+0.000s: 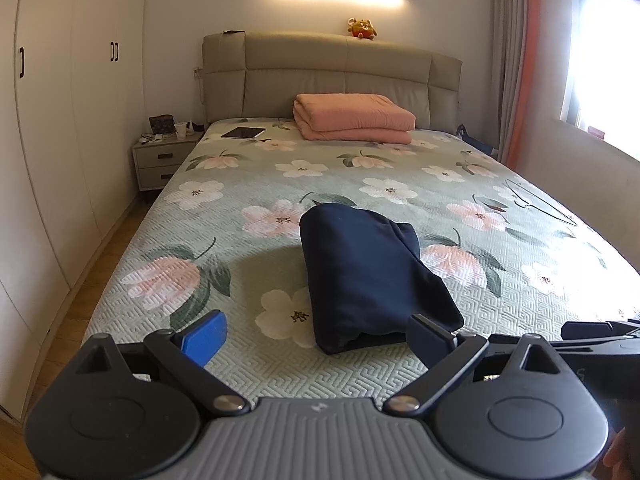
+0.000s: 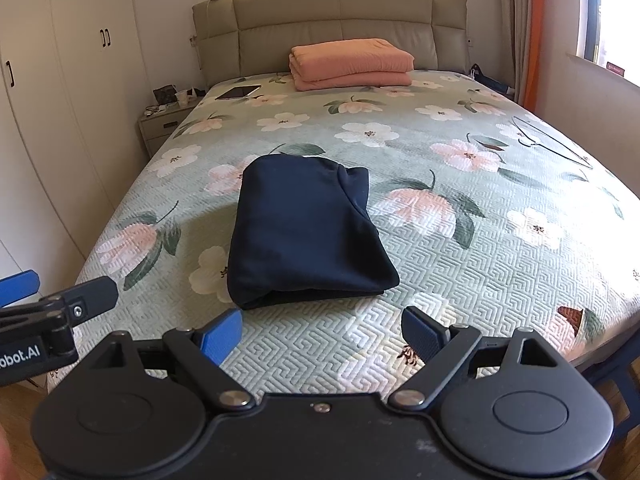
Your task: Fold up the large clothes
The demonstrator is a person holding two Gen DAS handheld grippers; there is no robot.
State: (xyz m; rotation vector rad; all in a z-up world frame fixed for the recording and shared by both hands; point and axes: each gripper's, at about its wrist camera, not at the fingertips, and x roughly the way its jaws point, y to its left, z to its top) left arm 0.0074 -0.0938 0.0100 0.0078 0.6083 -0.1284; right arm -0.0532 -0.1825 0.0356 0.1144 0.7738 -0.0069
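Observation:
A dark navy garment [image 1: 368,276] [image 2: 304,236] lies folded into a compact bundle on the floral bedspread [image 1: 380,184] [image 2: 460,248], near the foot of the bed. My left gripper [image 1: 316,338] hovers open just short of the bundle's near edge, its blue-padded fingers wide apart and holding nothing. My right gripper [image 2: 322,332] is also open and empty, a little back from the bundle's front edge. Part of the left gripper [image 2: 60,312] shows at the left edge of the right wrist view. Part of the right gripper [image 1: 600,340] shows at the right edge of the left wrist view.
A folded pink blanket [image 1: 352,116] [image 2: 352,64] lies by the headboard, a tablet [image 1: 243,133] [image 2: 238,92] to its left. A wire hanger [image 1: 540,200] [image 2: 552,140] rests on the bed's right side. A nightstand [image 1: 160,158] and wardrobe doors [image 1: 60,120] stand on the left.

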